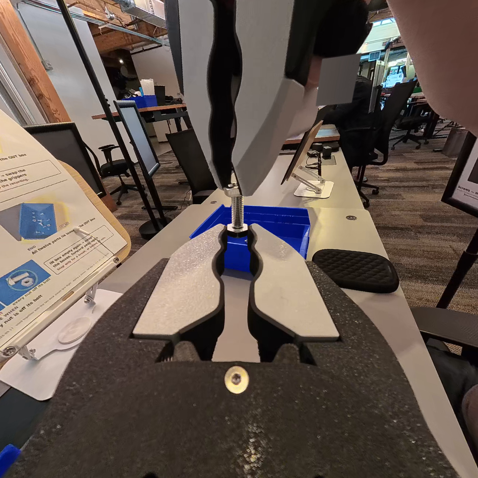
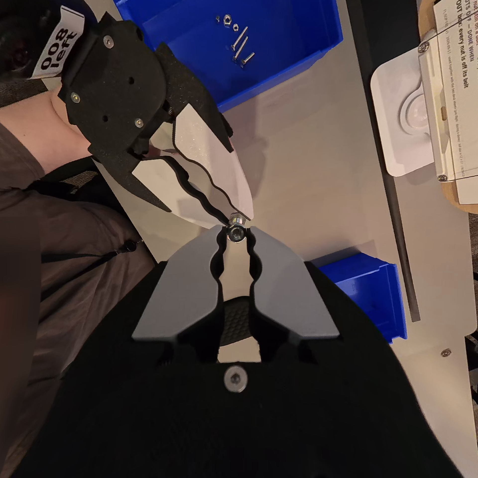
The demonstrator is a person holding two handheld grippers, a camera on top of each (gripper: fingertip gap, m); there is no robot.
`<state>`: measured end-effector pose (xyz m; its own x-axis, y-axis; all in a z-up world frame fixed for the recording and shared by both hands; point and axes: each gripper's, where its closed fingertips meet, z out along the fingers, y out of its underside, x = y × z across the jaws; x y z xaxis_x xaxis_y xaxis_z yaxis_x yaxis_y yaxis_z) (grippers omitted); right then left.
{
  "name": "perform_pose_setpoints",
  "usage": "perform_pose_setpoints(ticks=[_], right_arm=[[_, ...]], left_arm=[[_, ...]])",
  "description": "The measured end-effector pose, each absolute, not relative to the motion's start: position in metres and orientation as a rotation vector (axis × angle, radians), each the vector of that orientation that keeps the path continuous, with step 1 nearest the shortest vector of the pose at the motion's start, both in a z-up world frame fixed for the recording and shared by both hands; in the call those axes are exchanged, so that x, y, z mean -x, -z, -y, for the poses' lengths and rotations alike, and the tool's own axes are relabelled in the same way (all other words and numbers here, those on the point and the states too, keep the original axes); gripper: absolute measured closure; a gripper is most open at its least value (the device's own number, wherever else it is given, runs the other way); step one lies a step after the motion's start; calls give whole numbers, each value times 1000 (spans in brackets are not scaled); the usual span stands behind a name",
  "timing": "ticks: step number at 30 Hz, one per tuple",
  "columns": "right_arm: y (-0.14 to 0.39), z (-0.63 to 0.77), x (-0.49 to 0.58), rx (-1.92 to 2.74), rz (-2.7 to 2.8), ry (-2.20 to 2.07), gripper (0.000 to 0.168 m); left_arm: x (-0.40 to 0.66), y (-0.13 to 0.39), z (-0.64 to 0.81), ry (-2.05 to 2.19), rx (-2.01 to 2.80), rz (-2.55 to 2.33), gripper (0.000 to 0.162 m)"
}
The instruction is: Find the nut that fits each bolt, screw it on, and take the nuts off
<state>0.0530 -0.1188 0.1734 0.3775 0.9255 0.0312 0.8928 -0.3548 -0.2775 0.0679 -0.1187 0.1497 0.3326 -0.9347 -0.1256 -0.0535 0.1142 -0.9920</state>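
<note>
Bolt (image 1: pixel 237 212) upright in the air above the blue bin (image 1: pixel 279 225): the right gripper (image 2: pixel 236 234) comes from above with its fingers narrowed onto the bolt head, and the left gripper (image 1: pixel 237 231) pinches the nut (image 1: pixel 237 231) at the lower end of the thread. 2 nuts (image 2: pixel 230 22) and loose screws (image 2: pixel 241 45) lie in another bin (image 2: pixel 323 49) on the worktop (image 2: pixel 297 168).

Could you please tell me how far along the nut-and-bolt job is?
Done: can't tell. In hand: right gripper holds a bolt by its head; left gripper grips the nut at its thread's tip. Left: loose nuts and screws lie apart in the blue bin.
</note>
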Motion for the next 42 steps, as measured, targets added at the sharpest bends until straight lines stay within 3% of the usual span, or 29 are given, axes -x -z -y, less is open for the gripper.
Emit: perform_pose_setpoints(ticks=[42], right_arm=[[-173, 129, -58, 2308, 1785, -188, 152]], left_arm=[[-72, -150, 128, 864, 1254, -1085, 148]])
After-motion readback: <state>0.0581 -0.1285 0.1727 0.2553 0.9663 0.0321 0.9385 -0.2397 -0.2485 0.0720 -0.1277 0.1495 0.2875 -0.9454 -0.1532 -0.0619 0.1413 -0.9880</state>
